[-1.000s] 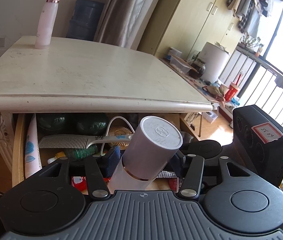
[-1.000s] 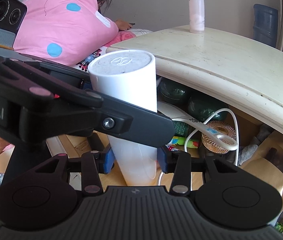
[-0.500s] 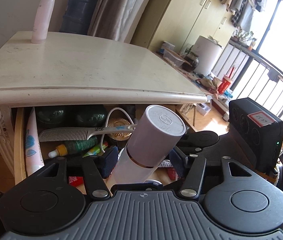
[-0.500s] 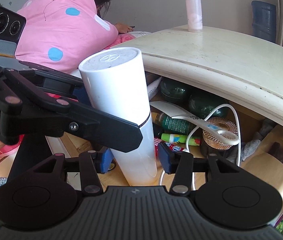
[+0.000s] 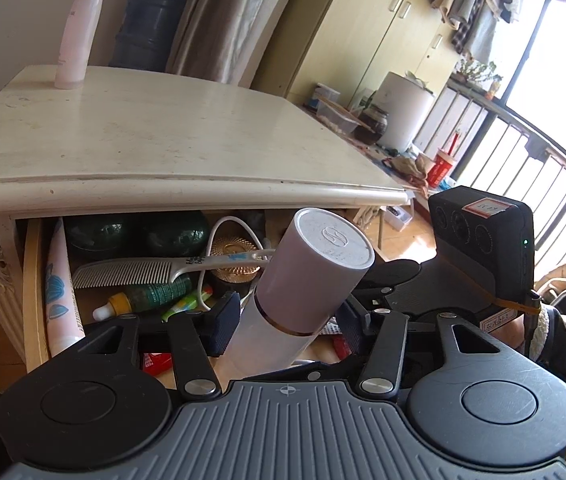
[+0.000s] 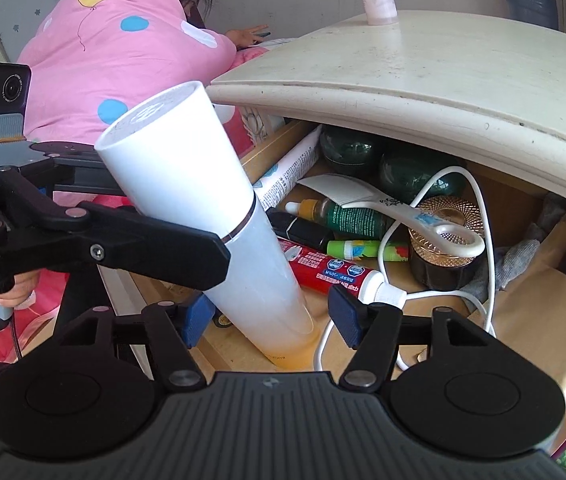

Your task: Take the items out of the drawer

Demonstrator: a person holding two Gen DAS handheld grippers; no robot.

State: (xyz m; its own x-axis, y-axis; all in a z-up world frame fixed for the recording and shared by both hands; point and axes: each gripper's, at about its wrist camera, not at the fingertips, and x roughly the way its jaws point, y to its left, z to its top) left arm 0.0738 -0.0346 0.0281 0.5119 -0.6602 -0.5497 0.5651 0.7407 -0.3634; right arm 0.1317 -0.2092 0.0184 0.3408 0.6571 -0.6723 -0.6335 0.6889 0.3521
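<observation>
The drawer (image 6: 531, 312) stood pulled out under the cream tabletop (image 5: 155, 148), and it was crowded. In the right wrist view a white comb (image 6: 395, 212) lay across the middle of the frame over a green bottle (image 6: 347, 218) with a yellow neck; below them sat a small green tube (image 6: 367, 250) and a red toothpaste tube (image 6: 331, 270). Two dark green jars (image 6: 411, 176) stood at the back, under the table edge, and a gold-lidded jar (image 6: 443, 248) sat at centre right with a white cable (image 6: 487, 232) looped around it. A long white printed tube (image 6: 287, 176) lay along the drawer's left wall. The tall white bottle (image 6: 211, 216), with a thin dark band around its middle, leaned to the upper left, its base near the drawer's front edge at lower centre. The left gripper (image 5: 283, 316) was clamped on it just below the band, one pad on each side. The right gripper (image 6: 267, 320) had just been opening its jaws; the bottle's lower end was between them, close against the left pad while the right pad stood clear of it, so it had no hold. At the top of the left wrist view a pink bottle (image 5: 79, 28) stood upright on the far corner of the tabletop. A person in a pink spotted top (image 6: 123, 48) leaned over at upper left of the right wrist view.
</observation>
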